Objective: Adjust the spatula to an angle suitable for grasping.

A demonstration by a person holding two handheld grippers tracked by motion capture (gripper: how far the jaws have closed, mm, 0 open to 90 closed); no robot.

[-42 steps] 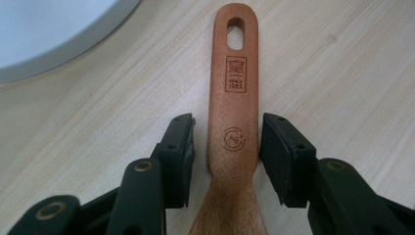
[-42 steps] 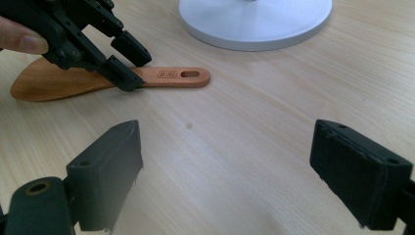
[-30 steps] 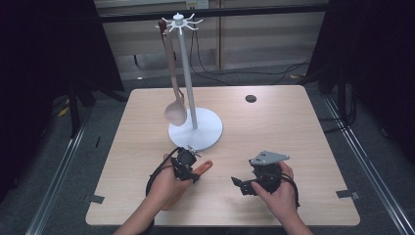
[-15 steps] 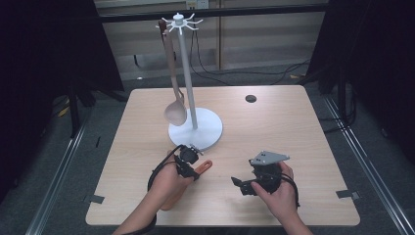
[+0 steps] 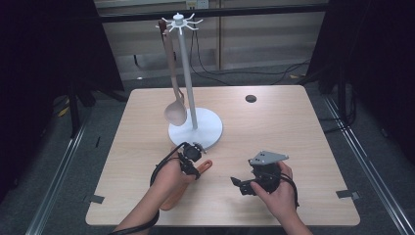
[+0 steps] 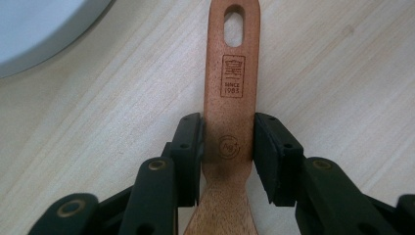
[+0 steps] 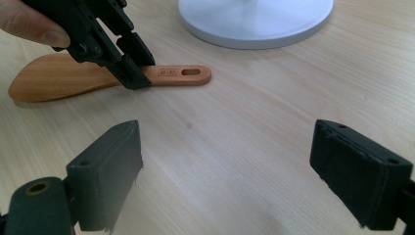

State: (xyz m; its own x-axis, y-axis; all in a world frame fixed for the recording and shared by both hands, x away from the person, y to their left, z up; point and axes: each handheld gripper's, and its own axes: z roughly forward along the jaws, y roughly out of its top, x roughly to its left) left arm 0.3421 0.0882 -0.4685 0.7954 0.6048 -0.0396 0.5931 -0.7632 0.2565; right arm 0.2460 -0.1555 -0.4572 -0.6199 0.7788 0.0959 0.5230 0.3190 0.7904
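A wooden spatula [image 5: 204,165] lies flat on the table in front of the white stand. My left gripper [image 5: 192,165] reaches down onto its handle [image 6: 230,112]. The jaws have just been closing, and both pads now press the handle's edges near the hanging slot. In the right gripper view the spatula's blade [image 7: 58,78] rests on the wood with the left gripper [image 7: 133,73] clamped on the neck. My right gripper [image 5: 240,185] hovers low to the right, jaws wide apart over bare table [image 7: 225,166], holding nothing.
The white utensil stand's round base [image 5: 208,129] sits just beyond the spatula, its pole topped with hooks. A wooden spoon [image 5: 174,111] hangs from one hook. A small dark disc [image 5: 250,98] lies at the far right of the table.
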